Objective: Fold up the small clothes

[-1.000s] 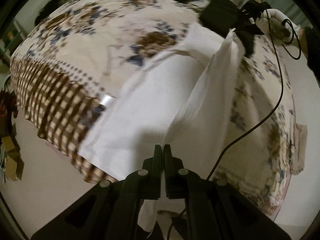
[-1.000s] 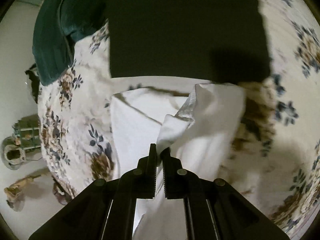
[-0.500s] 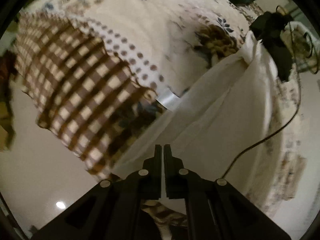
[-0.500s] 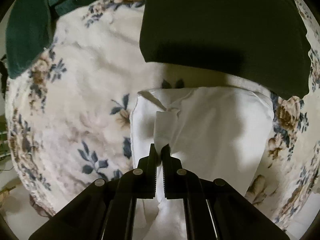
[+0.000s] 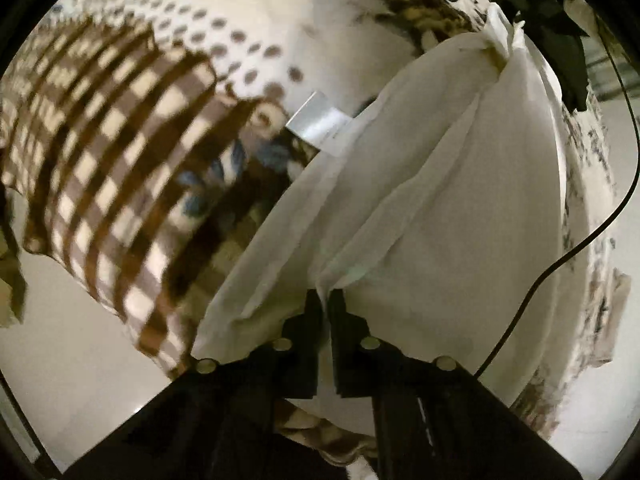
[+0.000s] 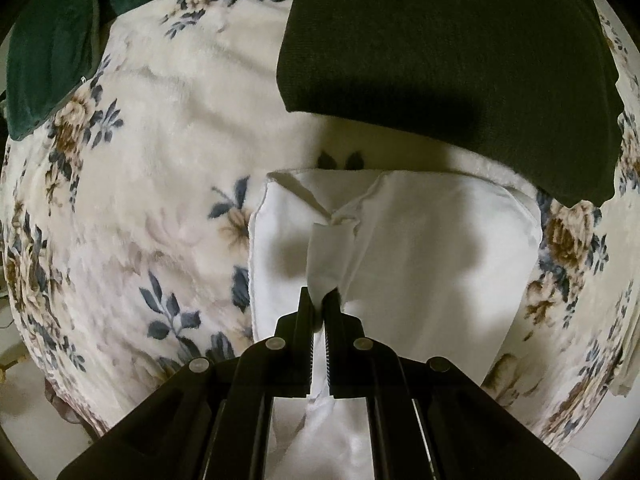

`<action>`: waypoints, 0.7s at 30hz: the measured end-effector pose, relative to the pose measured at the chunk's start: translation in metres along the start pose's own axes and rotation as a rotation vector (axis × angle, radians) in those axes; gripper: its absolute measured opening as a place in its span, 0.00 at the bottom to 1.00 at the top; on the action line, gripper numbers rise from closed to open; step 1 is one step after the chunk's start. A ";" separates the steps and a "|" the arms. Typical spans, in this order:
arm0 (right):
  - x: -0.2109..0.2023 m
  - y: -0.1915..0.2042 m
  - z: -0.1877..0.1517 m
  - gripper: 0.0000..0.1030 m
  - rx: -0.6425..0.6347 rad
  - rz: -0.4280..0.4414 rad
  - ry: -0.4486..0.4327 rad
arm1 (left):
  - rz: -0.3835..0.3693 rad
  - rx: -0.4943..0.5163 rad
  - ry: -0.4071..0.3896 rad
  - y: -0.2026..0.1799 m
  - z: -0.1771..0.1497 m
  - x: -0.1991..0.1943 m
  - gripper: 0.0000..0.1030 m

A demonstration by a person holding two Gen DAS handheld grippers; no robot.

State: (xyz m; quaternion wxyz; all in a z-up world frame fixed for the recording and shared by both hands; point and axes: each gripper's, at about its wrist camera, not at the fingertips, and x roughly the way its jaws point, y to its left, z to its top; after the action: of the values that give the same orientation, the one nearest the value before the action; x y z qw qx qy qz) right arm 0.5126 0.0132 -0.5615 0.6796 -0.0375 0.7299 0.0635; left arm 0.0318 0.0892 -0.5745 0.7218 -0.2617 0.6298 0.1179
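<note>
Both grippers pinching the white garment [image 6: 420,248]!
Left gripper [image 5: 325,300] and right gripper [image 6: 320,300] fingers clamped on cloth, floral blanket [image 6: 160,160] beneath.

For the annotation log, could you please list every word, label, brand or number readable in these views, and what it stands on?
None can be read.
The small grey tag beside the white garment is blurred and shows no legible print.
The floral blanket and the dark folded cloth carry no text.
</note>
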 end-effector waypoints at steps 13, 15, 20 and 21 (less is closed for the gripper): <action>-0.024 0.015 -0.012 0.05 -0.071 0.017 -0.036 | 0.061 -0.085 -0.143 0.022 -0.015 -0.071 0.02; -0.026 0.025 -0.012 0.05 -0.084 0.016 -0.043 | 0.058 -0.104 -0.139 0.035 -0.012 -0.068 0.02; -0.014 0.044 -0.006 0.05 -0.085 -0.001 -0.042 | 0.067 -0.123 -0.112 0.048 -0.007 -0.045 0.02; -0.010 0.048 -0.006 0.05 -0.088 -0.010 -0.042 | 0.061 -0.124 -0.100 0.045 -0.007 -0.038 0.02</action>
State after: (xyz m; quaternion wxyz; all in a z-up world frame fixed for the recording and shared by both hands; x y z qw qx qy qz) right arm 0.5006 0.0593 -0.5488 0.6927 -0.0698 0.7118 0.0930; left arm -0.0034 0.1292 -0.5482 0.7309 -0.2805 0.5920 0.1914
